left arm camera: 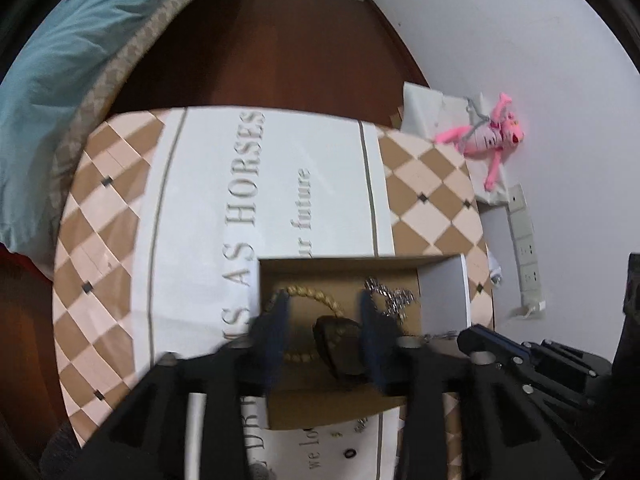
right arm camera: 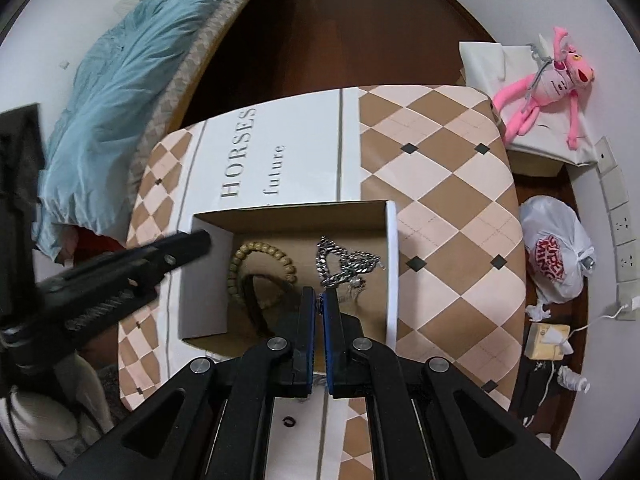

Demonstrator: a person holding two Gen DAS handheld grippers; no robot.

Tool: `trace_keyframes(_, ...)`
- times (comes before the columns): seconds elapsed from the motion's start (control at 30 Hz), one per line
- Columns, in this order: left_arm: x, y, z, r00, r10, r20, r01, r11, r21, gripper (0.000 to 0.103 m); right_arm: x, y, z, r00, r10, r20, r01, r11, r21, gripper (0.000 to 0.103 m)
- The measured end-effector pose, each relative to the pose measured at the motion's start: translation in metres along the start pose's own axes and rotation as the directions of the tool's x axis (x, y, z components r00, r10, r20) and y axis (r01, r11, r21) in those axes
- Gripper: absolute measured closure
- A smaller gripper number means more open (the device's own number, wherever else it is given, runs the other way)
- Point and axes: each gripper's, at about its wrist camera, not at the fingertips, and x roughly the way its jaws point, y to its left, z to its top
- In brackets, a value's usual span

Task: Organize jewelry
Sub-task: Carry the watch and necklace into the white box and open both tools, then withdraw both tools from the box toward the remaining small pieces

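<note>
From the left wrist, the left gripper (left arm camera: pixel 326 312) hung over the open cardboard box (left arm camera: pixel 444 280) on the checkered table (left arm camera: pixel 432 184), its blue fingers (left arm camera: pixel 280 320) spread about half wide with nothing pressed between them. Inside the box, a beaded bracelet (left arm camera: pixel 316 294) lay flat near its left wall, a dark strap (left arm camera: pixel 340 344) curling across it between the fingers, and a silver chain (left arm camera: pixel 390 294) was heaped toward the box's right wall. Motion blur softened the rest.

From the right wrist, the right gripper (right arm camera: pixel 320 300) had its fingers nearly together, and a bit of the chain (right arm camera: pixel 344 262) seemed caught at their tips, though I cannot tell for certain. The chain's heap stretched across the box (right arm camera: pixel 288 216) from left to right. This view alone showed a small dark ring (right arm camera: pixel 288 421) on the table (right arm camera: pixel 440 160) in front of the box, a white plastic bag (right arm camera: pixel 556 248) on the floor to the box's right, and the left gripper (right arm camera: pixel 188 244) by its left wall. A pink plush toy (right arm camera: pixel 548 84) lay beyond the table.
</note>
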Motion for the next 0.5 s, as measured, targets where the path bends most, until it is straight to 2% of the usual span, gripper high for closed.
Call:
trace_keyframes(0.03,-0.004,0.002,0.0,1.0,0.012,0.014,-0.012,1.0,-0.002,0.035,0.0,0.0,0.0,1.0,-0.004,0.001,0.004,1.0,0.0,0.091)
trace_keyframes(0.1,-0.011,0.005,0.001,0.998,0.039,0.05,-0.039,0.999,0.0,0.029,-0.002,-0.001,-0.001,0.999,-0.031,0.012,0.031,1.0,-0.004,0.073)
trace_keyframes(0.13,-0.013,0.005,0.0,0.997,0.054,0.063,-0.054,0.999,0.002,0.026,-0.004,-0.001,-0.002,0.999,-0.042,0.02,0.042,0.999,-0.002,0.057)
trace_keyframes(0.17,-0.016,0.006,-0.001,0.995,0.069,0.072,-0.07,0.998,0.005,0.022,-0.004,-0.001,-0.002,0.998,-0.056,0.025,0.056,0.998,-0.005,0.045)
trace_keyframes(0.23,-0.021,0.008,-0.007,0.99,0.107,0.096,-0.108,0.994,0.012,0.006,-0.006,0.0,-0.006,0.994,-0.098,0.039,0.098,0.995,-0.017,0.043)
trace_keyframes(0.3,-0.026,0.009,-0.013,0.983,0.135,0.122,-0.138,0.99,0.017,0.005,-0.007,0.001,-0.01,0.989,-0.138,0.051,0.139,0.99,-0.025,0.036)
trace_keyframes(0.37,-0.03,0.009,-0.024,0.974,0.171,0.151,-0.177,0.984,0.024,0.005,-0.005,0.001,-0.016,0.979,-0.192,0.061,0.194,0.98,-0.032,0.009)
trace_keyframes(0.5,-0.031,0.011,-0.04,0.96,0.218,0.175,-0.226,0.974,0.024,0.004,-0.003,-0.001,-0.029,0.962,-0.26,0.079,0.263,0.964,-0.035,0.008)
